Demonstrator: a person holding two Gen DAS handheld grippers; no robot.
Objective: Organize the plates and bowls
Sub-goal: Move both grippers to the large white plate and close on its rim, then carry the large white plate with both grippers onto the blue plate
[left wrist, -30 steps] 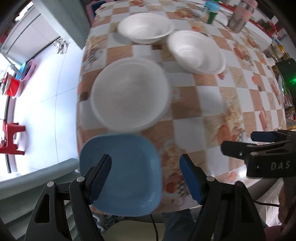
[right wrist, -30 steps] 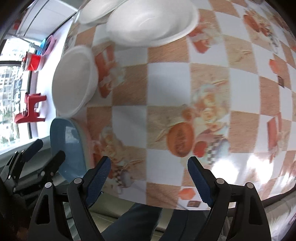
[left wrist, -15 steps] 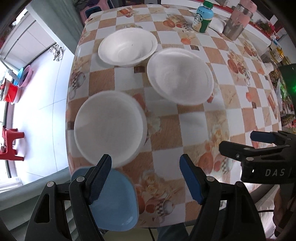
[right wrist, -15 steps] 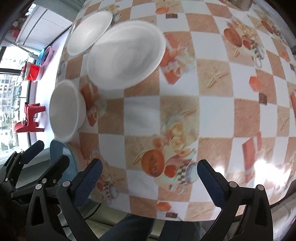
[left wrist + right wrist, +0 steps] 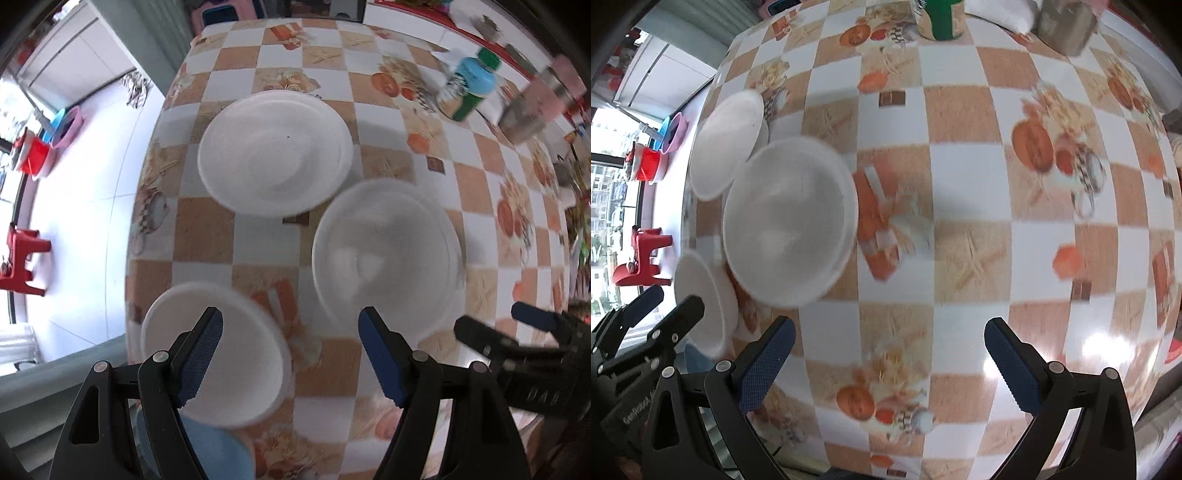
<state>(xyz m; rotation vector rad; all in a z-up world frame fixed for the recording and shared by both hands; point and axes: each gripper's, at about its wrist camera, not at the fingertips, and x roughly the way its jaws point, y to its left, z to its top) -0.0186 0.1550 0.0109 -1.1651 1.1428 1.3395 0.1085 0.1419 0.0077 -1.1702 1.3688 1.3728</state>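
Three white bowls sit on the checkered tablecloth [image 5: 203,225]: a far one [image 5: 275,153], a right one [image 5: 386,254] and a near-left one [image 5: 218,354]. A blue plate [image 5: 210,454] peeks out at the near edge, mostly hidden by my left gripper [image 5: 290,354]. That gripper hovers open above the cloth, its left finger over the near-left bowl's rim and nothing between its jaws. My right gripper [image 5: 886,362] stands wide open over bare cloth, to the right of the middle bowl [image 5: 790,221]. The right wrist view also catches the far bowl [image 5: 727,144] and near-left bowl [image 5: 701,299].
A green-capped bottle [image 5: 469,92] and a metal tumbler [image 5: 532,114] stand at the table's far right. The table's left edge drops to a white floor with a red stool [image 5: 22,254] and coloured basins [image 5: 62,125].
Both grippers have moved farther in over the table, so bowls and blue plate slid toward the bottom of the views. The right jaws have spread wider. Nothing was picked up.
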